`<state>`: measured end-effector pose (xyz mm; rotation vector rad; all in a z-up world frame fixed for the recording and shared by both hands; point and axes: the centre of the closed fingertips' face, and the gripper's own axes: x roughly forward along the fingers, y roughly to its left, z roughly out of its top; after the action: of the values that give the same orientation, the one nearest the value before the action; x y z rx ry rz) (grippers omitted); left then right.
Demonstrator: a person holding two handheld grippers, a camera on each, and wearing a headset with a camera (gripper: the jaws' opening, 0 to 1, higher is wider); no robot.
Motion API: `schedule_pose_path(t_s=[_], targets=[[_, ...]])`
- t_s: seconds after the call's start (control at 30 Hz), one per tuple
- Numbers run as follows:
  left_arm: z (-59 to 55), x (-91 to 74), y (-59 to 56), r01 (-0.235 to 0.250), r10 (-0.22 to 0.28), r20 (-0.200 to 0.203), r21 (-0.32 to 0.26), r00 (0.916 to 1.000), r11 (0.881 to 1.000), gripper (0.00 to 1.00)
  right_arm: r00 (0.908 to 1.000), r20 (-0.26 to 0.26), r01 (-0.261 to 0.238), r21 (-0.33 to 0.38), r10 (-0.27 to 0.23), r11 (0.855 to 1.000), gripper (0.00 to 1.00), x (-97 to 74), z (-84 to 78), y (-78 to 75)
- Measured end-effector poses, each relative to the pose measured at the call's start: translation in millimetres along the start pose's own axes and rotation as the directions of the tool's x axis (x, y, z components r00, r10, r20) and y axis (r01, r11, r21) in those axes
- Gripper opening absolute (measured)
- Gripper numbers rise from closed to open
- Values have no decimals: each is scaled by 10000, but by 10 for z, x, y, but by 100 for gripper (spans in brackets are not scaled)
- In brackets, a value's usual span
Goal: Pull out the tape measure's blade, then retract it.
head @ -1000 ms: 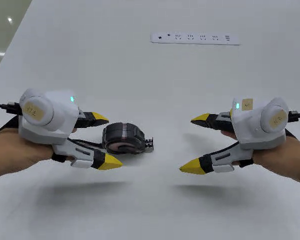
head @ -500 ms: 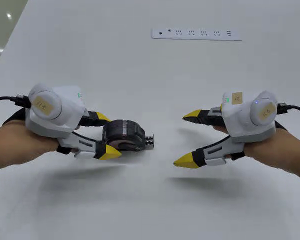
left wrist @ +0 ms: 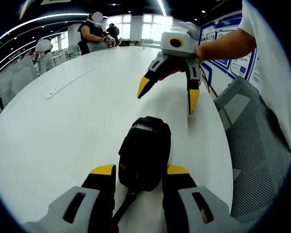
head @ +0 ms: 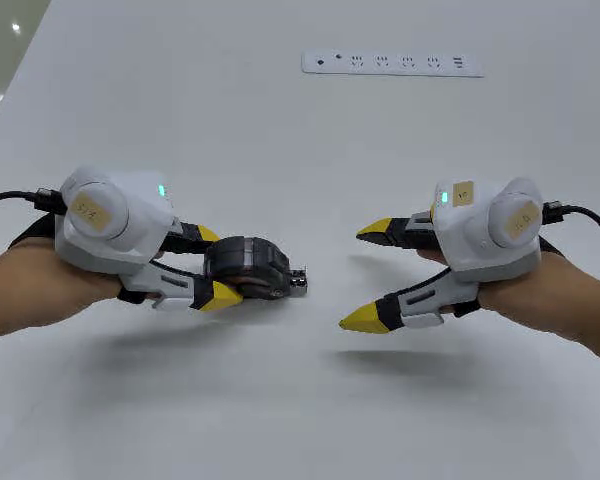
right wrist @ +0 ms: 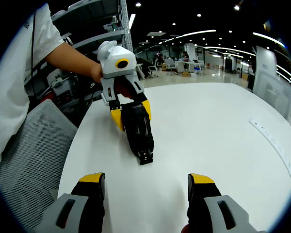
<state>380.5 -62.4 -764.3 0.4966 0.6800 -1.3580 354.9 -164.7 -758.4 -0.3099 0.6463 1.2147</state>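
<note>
A dark round tape measure [head: 248,267] lies on the white table [head: 280,140], its metal hook end [head: 298,283] pointing right. My left gripper [head: 214,265] has its yellow-tipped jaws closed against both sides of the case; in the left gripper view the tape measure [left wrist: 144,151] sits pressed between the fingertips [left wrist: 103,171]. My right gripper [head: 365,275] hovers open a short way to the right of the hook, jaws wide and nothing between them. In the right gripper view the tape measure [right wrist: 138,130] and its hook [right wrist: 145,157] lie ahead of my right gripper [right wrist: 146,178], with my left gripper [right wrist: 131,110] behind the case.
A white power strip [head: 392,63] lies at the far side of the table. A grey mesh chair [left wrist: 252,145] stands beside the table edge. People sit at the far end of the table [left wrist: 94,31].
The left jaws have closed in from wide open onto the tape measure's case. The right gripper has moved left, closer to the hook end, still open.
</note>
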Motion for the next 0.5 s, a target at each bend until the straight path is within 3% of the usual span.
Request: schedule_pose_path(t_s=[0.5], targets=[[1, 25, -9, 98, -96, -77, 258, 9999, 9996, 29, 10000, 74, -20, -87, 20, 10000, 68, 60, 38, -8]])
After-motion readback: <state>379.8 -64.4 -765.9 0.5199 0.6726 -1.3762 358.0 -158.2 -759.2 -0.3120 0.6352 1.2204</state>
